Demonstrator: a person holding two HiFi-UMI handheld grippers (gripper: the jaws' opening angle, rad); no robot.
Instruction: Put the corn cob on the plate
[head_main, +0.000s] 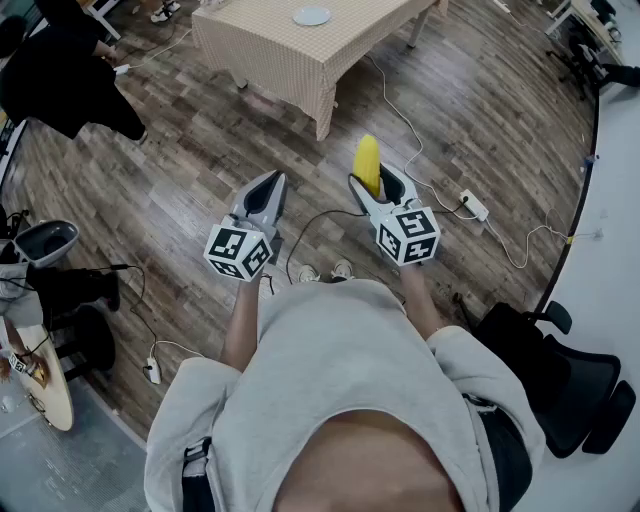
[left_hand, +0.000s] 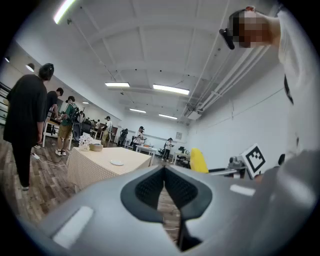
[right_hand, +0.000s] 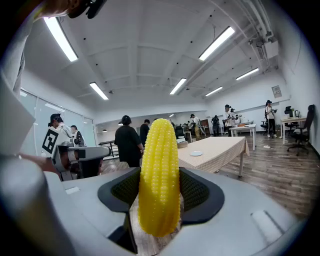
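My right gripper (head_main: 376, 186) is shut on a yellow corn cob (head_main: 368, 164), which stands upright between its pads and fills the middle of the right gripper view as the cob (right_hand: 159, 176). My left gripper (head_main: 266, 184) is held beside it at about the same height, its jaws shut with nothing between them, its tips (left_hand: 164, 171) meeting in the left gripper view. The pale plate (head_main: 311, 15) lies on a table with a checked cloth (head_main: 290, 45) some way ahead across the floor; it also shows as the plate (right_hand: 196, 153) and the plate (left_hand: 117, 162).
Wood floor with white cables and a power strip (head_main: 473, 205) lies between me and the table. A person in black (head_main: 60, 70) stands at left. An office chair (head_main: 560, 375) is at my right, a white wall (head_main: 615, 250) further right. Several people (right_hand: 127, 142) stand in the room.
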